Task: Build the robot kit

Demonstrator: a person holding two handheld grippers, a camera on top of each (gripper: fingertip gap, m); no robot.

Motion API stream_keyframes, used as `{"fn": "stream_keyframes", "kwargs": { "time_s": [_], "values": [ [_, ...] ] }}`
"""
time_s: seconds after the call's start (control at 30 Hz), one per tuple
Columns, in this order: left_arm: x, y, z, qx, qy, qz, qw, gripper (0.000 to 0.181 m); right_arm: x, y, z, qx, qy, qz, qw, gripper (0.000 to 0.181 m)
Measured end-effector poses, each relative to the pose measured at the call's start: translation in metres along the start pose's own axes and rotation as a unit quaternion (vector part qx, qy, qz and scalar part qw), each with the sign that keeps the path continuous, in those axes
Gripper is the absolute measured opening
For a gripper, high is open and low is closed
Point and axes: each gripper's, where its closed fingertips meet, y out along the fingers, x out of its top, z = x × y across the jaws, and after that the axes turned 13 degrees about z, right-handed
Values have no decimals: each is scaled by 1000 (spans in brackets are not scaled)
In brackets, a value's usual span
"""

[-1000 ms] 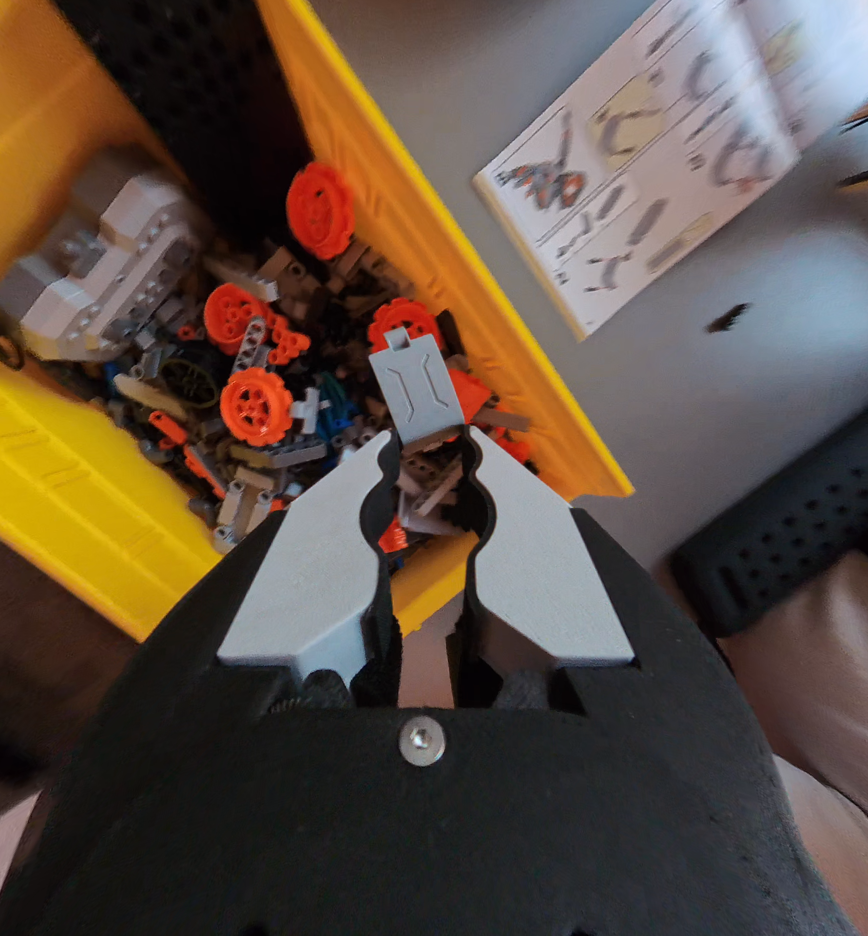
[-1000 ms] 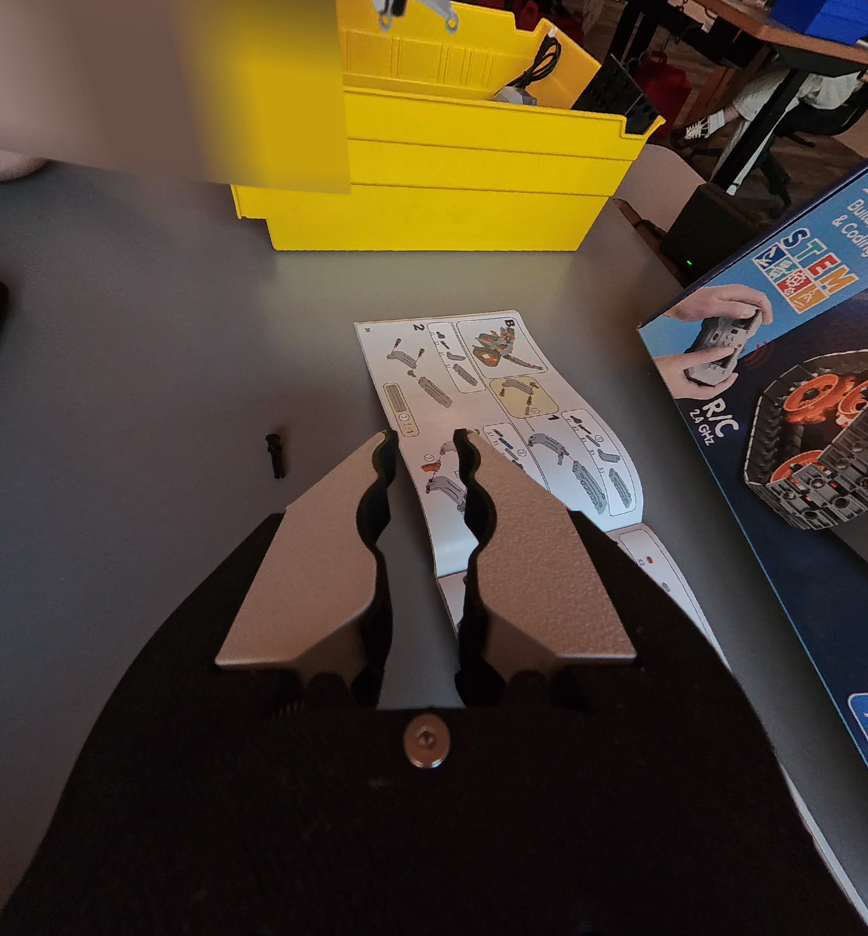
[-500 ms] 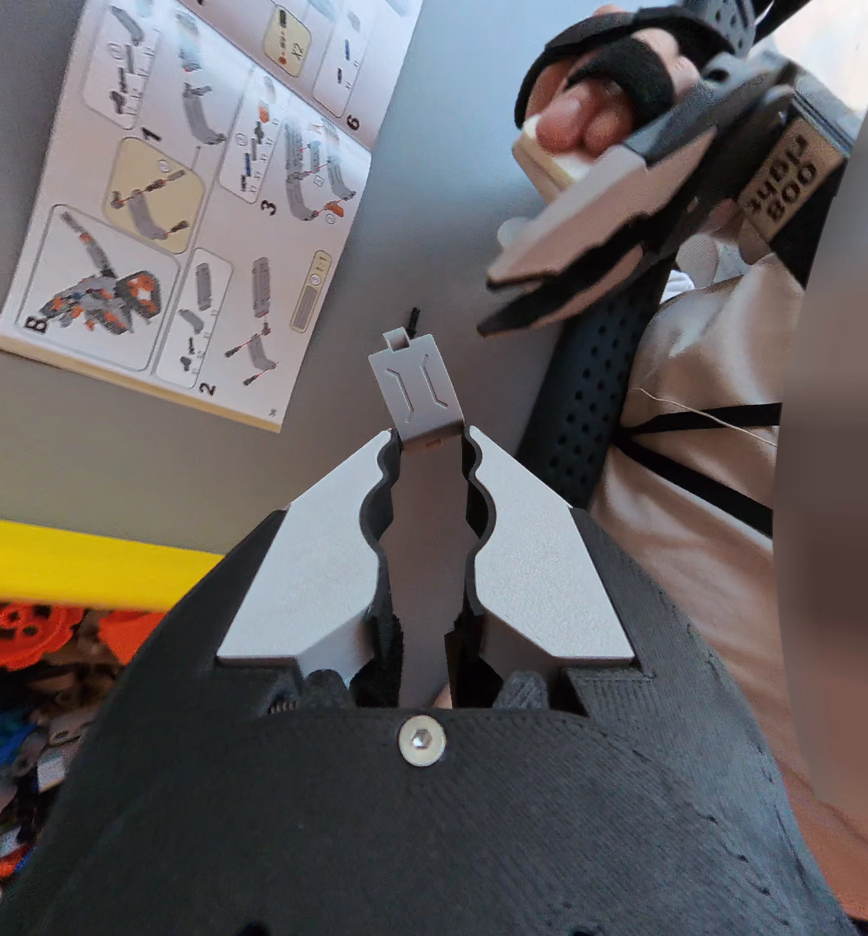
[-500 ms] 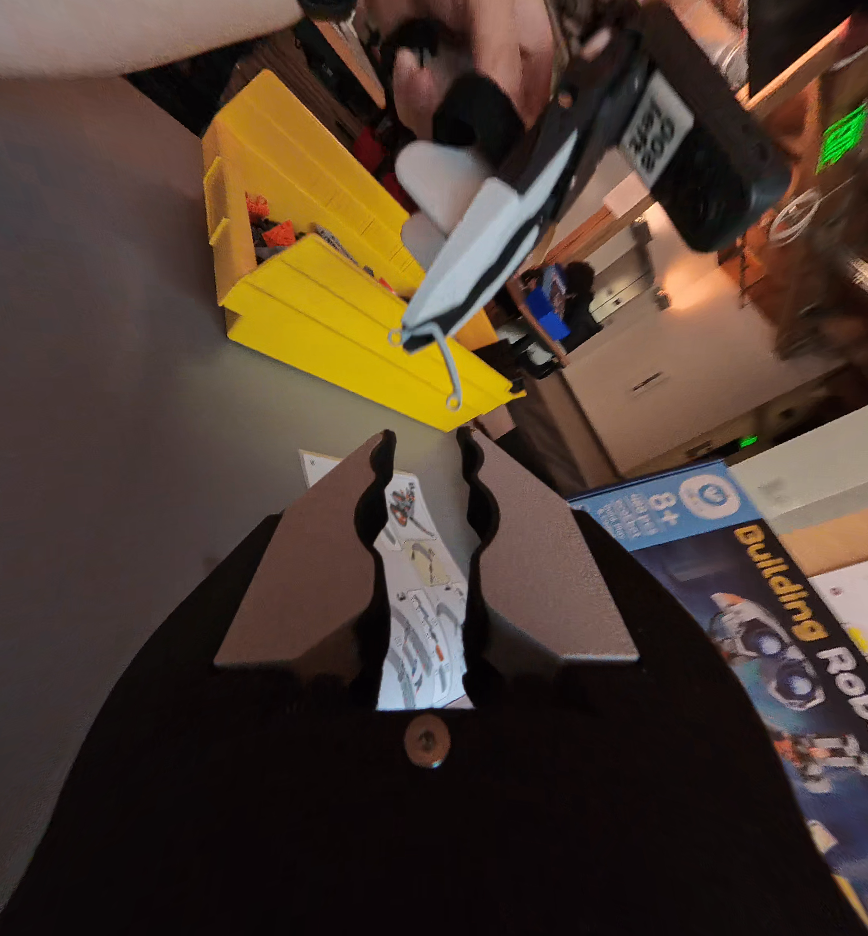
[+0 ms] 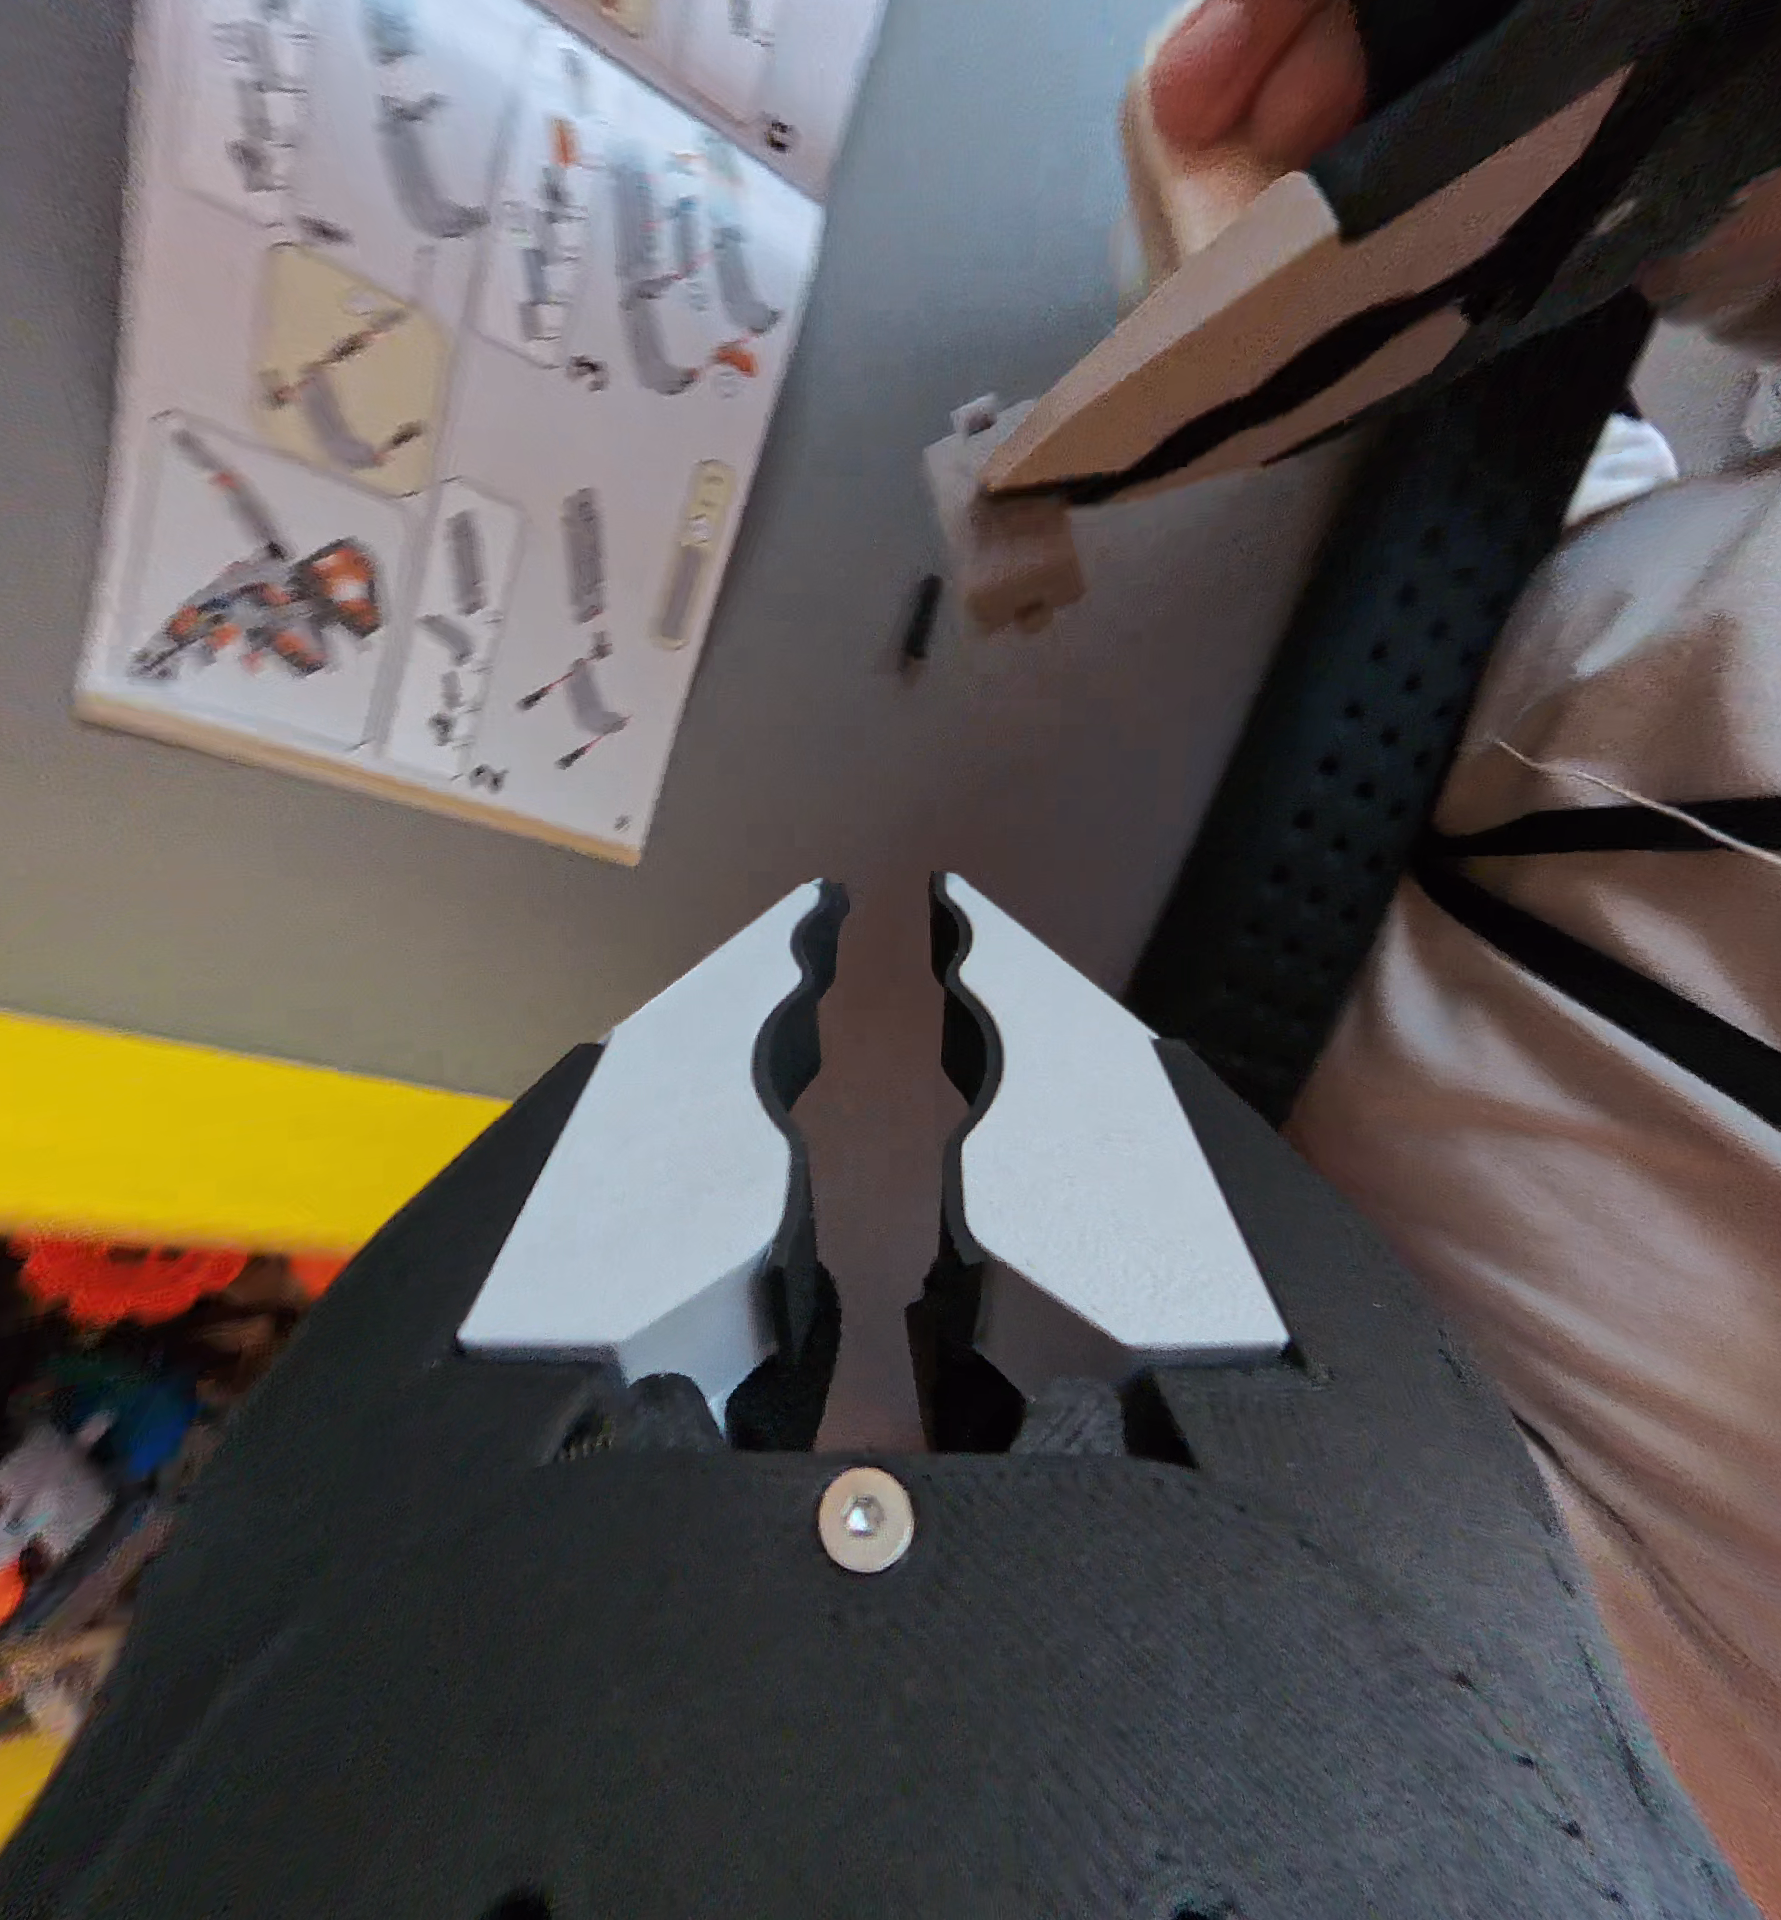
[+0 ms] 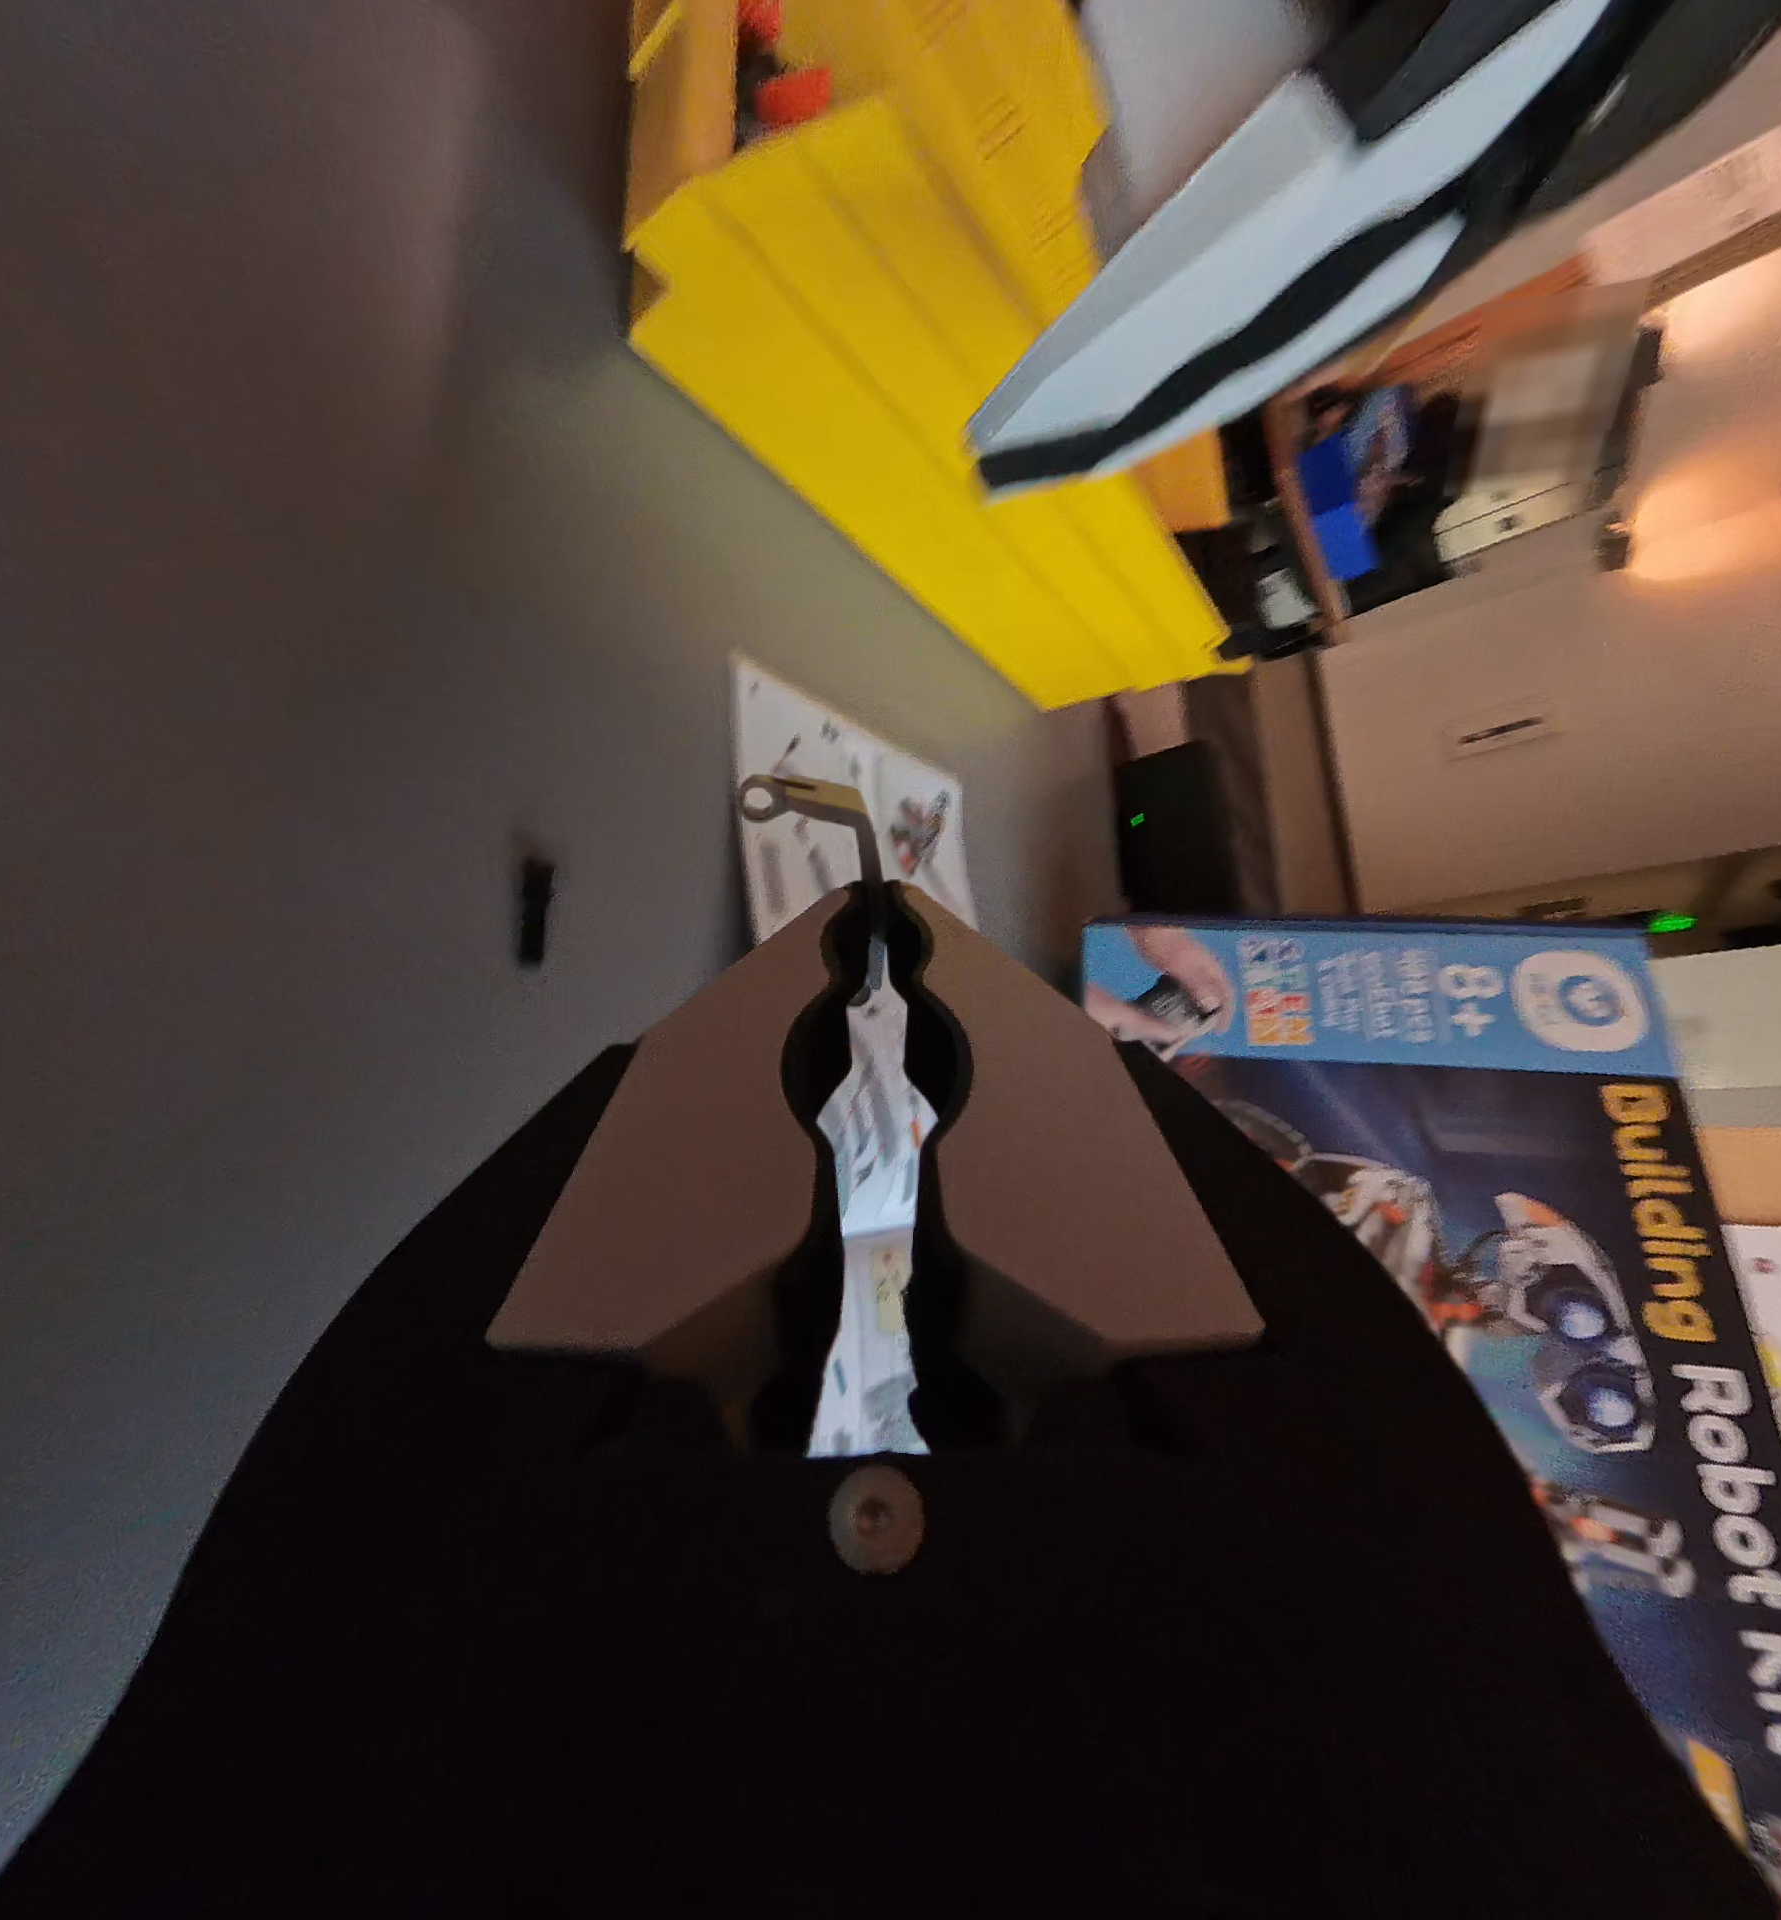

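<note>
My right gripper [image 6: 881, 888] is shut on a thin grey bent panel piece [image 6: 813, 805], seen edge-on, with a small ring at its far end. In the left wrist view that gripper [image 5: 990, 483] shows at the upper right, pinching the same grey piece [image 5: 1011, 551] above the grey table. My left gripper [image 5: 886, 883] is open and empty, with bare table between its fingers. It sits a little below and to the left of the piece. In the right wrist view it shows blurred at the top right [image 6: 979, 462], also with nothing in it.
An instruction booklet [image 5: 450, 416] lies open on the table; a small black pin [image 5: 917, 623] lies beside it. A yellow bin [image 5: 138, 1112] holds orange and grey parts. A blue kit box [image 6: 1385, 1039] stands at the right. A black perforated strip [image 5: 1385, 779] borders a person's clothing [image 5: 1644, 1143]. The tips of one gripper are about 9 centimeters away from the tips of the other. The small black pin [image 5: 917, 623] is about 8 centimeters from my right fingertips. Seen from the right wrist view [image 6: 548, 904] as well.
The grey piece went from my left gripper to my right. The right fingers shut on it; the left let go and drew back. Both views swung away from the bin.
</note>
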Motion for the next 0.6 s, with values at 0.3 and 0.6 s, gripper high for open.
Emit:
{"fn": "stream_keyframes", "kwargs": {
  "time_s": [0.3,0.6],
  "values": [
    [2,-114,36,98,-69,-262,957,8,-49,8,50,199,42,69,977,1],
    [-9,-221,25,209,-38,-503,838,13,-48,11,57,236,81,44,967,1]
  ]
}}
